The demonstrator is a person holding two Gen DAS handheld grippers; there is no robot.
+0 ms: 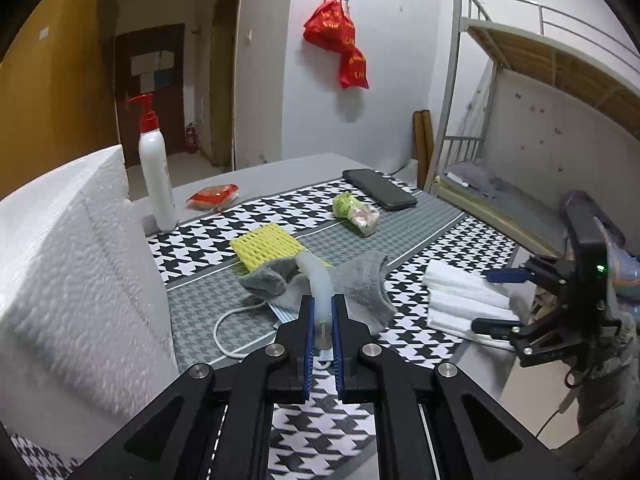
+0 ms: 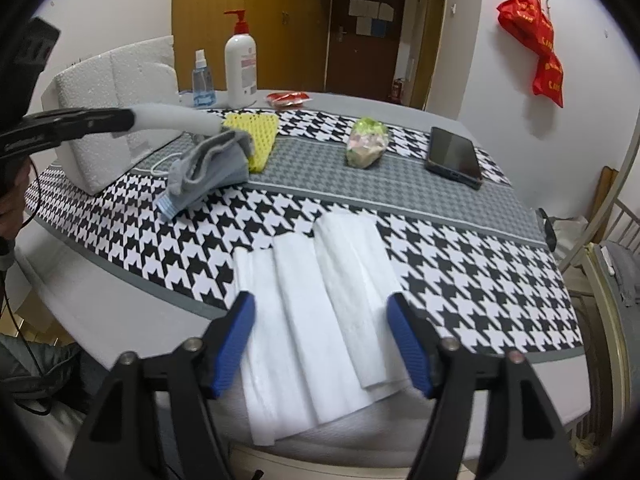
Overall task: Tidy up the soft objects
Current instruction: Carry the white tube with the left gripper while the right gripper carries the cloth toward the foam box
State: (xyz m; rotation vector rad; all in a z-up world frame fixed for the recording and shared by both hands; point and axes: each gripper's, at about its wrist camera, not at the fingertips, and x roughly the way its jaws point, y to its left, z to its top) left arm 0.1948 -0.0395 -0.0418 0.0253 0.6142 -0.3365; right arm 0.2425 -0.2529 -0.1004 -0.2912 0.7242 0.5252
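We see the left hand-held gripper [image 1: 321, 312] clamped on a white foam tube [image 1: 316, 280] that arcs forward over the grey sock [image 1: 360, 280] just beyond its tips. The right hand-held gripper [image 2: 322, 340] stands apart, straddling folded white tissues [image 2: 320, 300] on the surface [image 2: 460, 272].

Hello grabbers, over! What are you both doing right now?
Left gripper shut on white foam tube, its tip at grey sock. Right gripper open over folded tissues. Nothing in the way.
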